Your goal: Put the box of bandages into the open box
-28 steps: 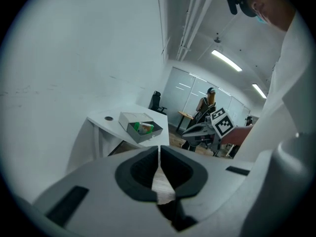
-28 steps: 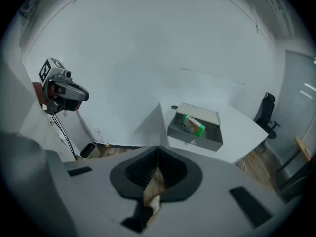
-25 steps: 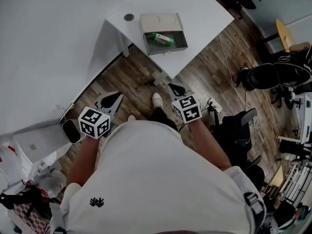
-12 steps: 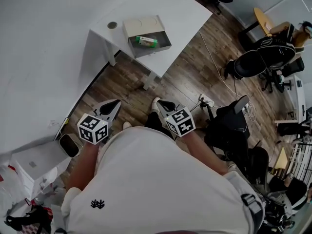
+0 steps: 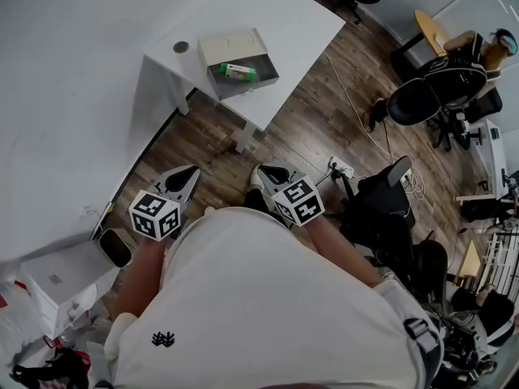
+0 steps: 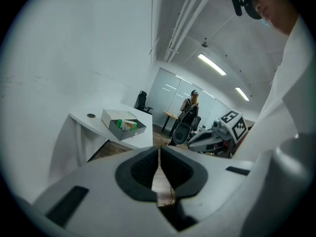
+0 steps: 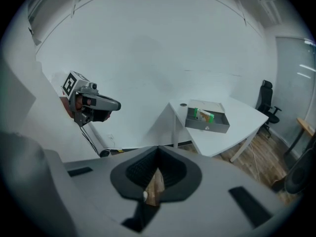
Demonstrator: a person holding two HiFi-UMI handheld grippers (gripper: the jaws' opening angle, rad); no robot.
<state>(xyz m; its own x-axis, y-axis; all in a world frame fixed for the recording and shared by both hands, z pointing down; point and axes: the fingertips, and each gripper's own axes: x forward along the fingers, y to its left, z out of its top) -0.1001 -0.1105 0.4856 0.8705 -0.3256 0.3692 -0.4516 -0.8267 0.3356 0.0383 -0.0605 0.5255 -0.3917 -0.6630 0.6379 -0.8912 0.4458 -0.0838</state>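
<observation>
The box of bandages [image 5: 237, 72] (green and white) lies inside the open box [image 5: 243, 88], towards its back wall, with the lid [image 5: 231, 45] folded flat behind. The open box sits near the corner of the white worktop [image 5: 284, 31]. Well apart from it, over the wooden floor [image 5: 300, 128], the person holds both tools close to the body. The left tool [image 5: 191, 173] has its jaws pressed together with nothing between them. The right tool [image 5: 264, 171] is likewise closed on nothing. Both point roughly towards the worktop.

From how things lie, the placing looks done, so the step in hand is simply standing clear. To do that well, keep both tools closed and away from the worktop's edge, so nothing nudges the open box. It is also worth checking that the bandages rest fully below the rim rather than propped on a wall, which these views are too distant to settle.
</observation>
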